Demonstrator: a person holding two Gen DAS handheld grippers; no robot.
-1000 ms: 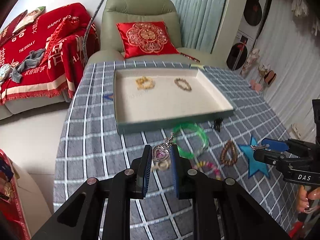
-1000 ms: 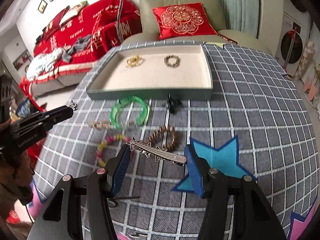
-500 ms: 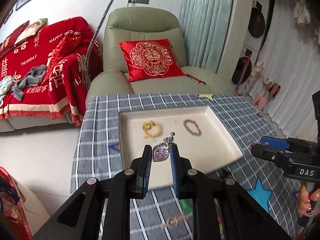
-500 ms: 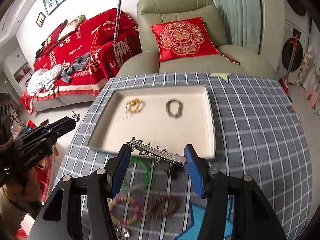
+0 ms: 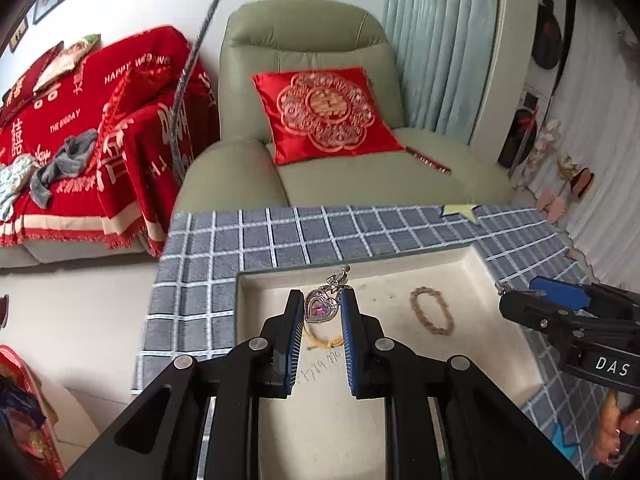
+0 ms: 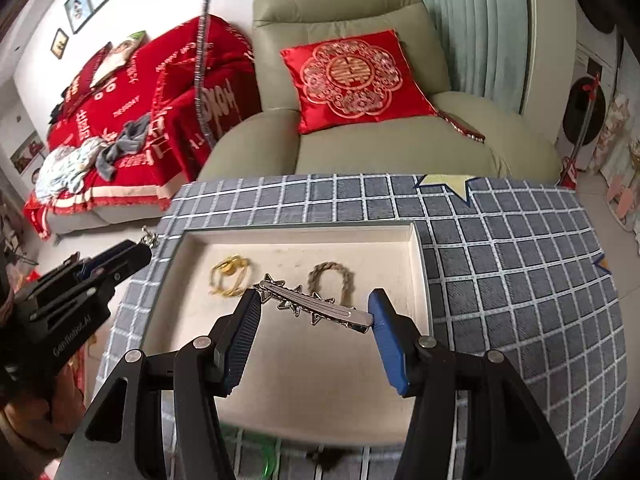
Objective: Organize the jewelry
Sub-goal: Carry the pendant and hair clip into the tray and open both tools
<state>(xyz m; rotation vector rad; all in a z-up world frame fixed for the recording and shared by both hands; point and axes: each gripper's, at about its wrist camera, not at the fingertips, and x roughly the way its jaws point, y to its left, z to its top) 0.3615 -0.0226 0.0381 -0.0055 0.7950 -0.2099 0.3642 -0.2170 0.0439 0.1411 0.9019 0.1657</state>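
My left gripper (image 5: 321,308) is shut on a silver heart pendant with a purple stone (image 5: 320,307) and holds it over the cream tray (image 5: 472,258), above a gold bracelet (image 5: 326,342). My right gripper (image 6: 314,304) is shut on a silver star hair clip (image 6: 312,305), held lengthwise between the pads over the same tray (image 6: 416,252). In the tray lie the gold bracelet (image 6: 230,276) and a brown beaded bracelet (image 6: 330,276), which also shows in the left wrist view (image 5: 432,315). The left gripper shows at the left of the right wrist view (image 6: 132,254).
The tray sits on a grey checked tablecloth (image 6: 500,248). A green bangle (image 6: 266,466) lies on the cloth near the tray's front edge. Behind the table stand a green armchair (image 5: 304,60) with a red cushion and a sofa with a red blanket (image 5: 80,120).
Both grippers have moved forward from over the loose jewelry on the cloth to over the tray, each still holding its piece.
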